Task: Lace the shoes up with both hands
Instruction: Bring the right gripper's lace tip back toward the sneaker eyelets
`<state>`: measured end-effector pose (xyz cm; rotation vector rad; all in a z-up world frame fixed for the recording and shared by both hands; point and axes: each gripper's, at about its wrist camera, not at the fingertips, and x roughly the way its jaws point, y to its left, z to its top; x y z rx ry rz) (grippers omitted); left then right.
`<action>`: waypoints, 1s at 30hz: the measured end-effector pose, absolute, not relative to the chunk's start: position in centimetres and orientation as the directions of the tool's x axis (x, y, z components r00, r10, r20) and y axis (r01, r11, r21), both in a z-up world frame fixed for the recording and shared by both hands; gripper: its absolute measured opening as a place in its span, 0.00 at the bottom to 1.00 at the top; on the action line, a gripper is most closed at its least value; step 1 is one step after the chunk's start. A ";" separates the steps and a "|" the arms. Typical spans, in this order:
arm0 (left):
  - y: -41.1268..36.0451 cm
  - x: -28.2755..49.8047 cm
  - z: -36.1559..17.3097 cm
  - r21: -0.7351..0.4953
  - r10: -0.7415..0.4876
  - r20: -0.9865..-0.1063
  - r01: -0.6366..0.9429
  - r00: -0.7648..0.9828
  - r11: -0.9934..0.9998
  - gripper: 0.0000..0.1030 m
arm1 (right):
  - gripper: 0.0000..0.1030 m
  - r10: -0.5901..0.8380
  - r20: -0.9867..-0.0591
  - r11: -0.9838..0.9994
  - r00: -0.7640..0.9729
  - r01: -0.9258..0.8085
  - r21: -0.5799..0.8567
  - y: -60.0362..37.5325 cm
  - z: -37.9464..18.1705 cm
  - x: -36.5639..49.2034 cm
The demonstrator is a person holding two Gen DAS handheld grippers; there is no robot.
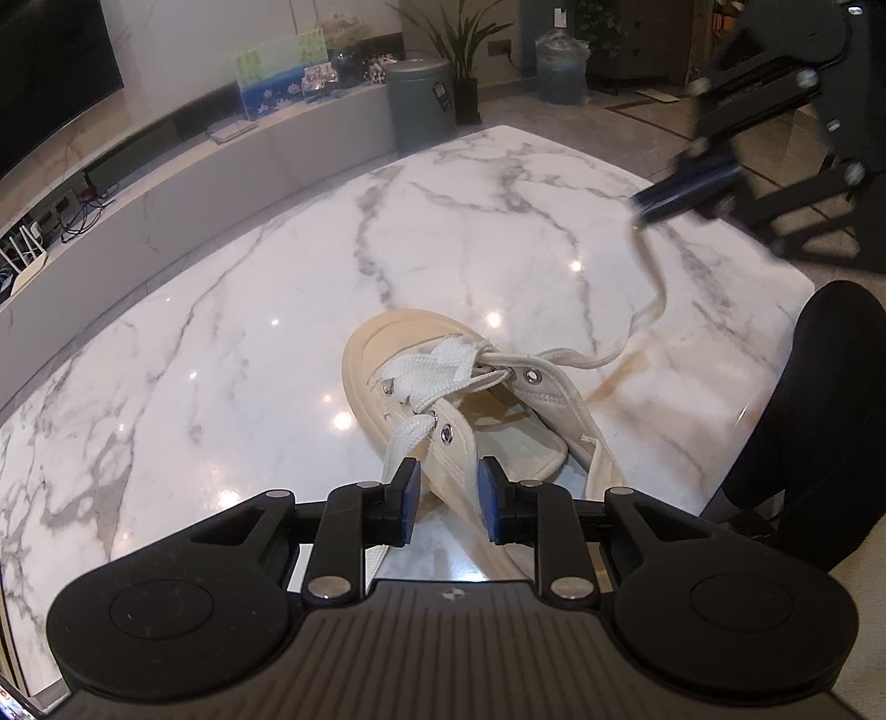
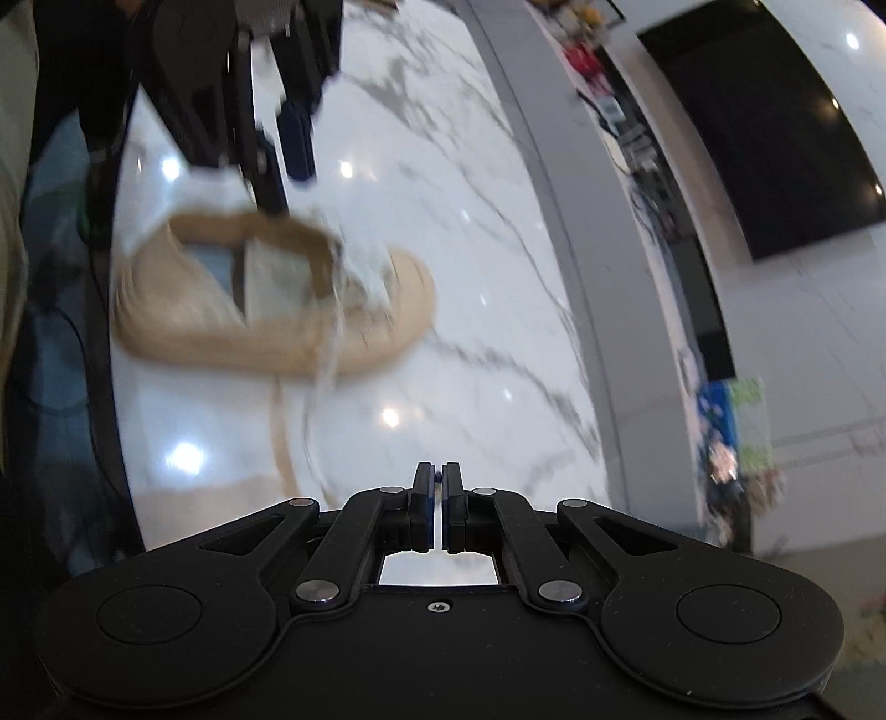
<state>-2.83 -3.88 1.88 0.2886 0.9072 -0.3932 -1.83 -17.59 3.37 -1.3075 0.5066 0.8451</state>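
A cream canvas shoe [image 1: 443, 354] lies on the white marble table [image 1: 221, 360], toe pointing away, with white laces crossed over its front eyelets. My left gripper [image 1: 448, 493] is open, its blue pads standing on either side of the shoe's near side wall. One lace end [image 1: 401, 448] drops beside the left finger. The other lace [image 1: 656, 302] rises to the right, where my right gripper [image 1: 645, 207] is shut on its tip, well above the table. The right wrist view is blurred: the right gripper [image 2: 437, 477] is closed, the shoe [image 2: 277, 293] is ahead of it, and the left gripper [image 2: 277, 144] is behind the shoe.
A black chair back [image 1: 819, 421] stands at the table's right edge. Beyond the far edge are a grey bin [image 1: 421, 105], a potted plant [image 1: 459, 50], a water jug [image 1: 562, 66] and a low bench [image 1: 249, 166] under a dark screen [image 2: 775, 138].
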 end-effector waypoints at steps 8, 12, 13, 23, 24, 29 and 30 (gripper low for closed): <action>-3.0 -2.3 1.9 0.054 -0.220 -0.809 0.441 0.545 0.896 0.23 | 0.00 0.336 -0.776 -0.036 0.534 -0.816 -0.577 -12.4 1.7 -0.8; -2.2 -2.3 1.8 0.024 -0.236 -0.808 0.430 0.540 0.902 0.26 | 0.00 0.341 -0.797 -0.109 0.499 -0.821 -0.561 -10.9 0.9 -0.2; -2.0 -2.3 1.8 0.018 -0.239 -0.807 0.427 0.539 0.904 0.30 | 0.00 0.341 -0.803 -0.115 0.490 -0.826 -0.552 -10.7 0.8 -0.1; -1.2 -1.7 1.5 -0.019 -0.273 -0.799 0.432 0.536 0.902 0.30 | 0.00 0.337 -0.857 -0.179 0.390 -0.867 -0.465 -9.1 -0.6 1.6; -1.3 -1.6 1.4 -0.020 -0.275 -0.799 0.433 0.534 0.901 0.30 | 0.00 0.337 -0.859 -0.180 0.384 -0.870 -0.459 -9.0 -0.6 1.6; -1.3 -1.3 1.0 -0.014 -0.271 -0.801 0.435 0.534 0.900 0.31 | 0.02 0.340 -0.869 -0.130 0.360 -0.897 -0.422 -9.2 -0.4 2.3; -1.3 -1.2 1.0 -0.015 -0.271 -0.801 0.435 0.534 0.900 0.31 | 0.03 0.342 -0.869 -0.116 0.358 -0.902 -0.417 -9.5 -0.1 2.5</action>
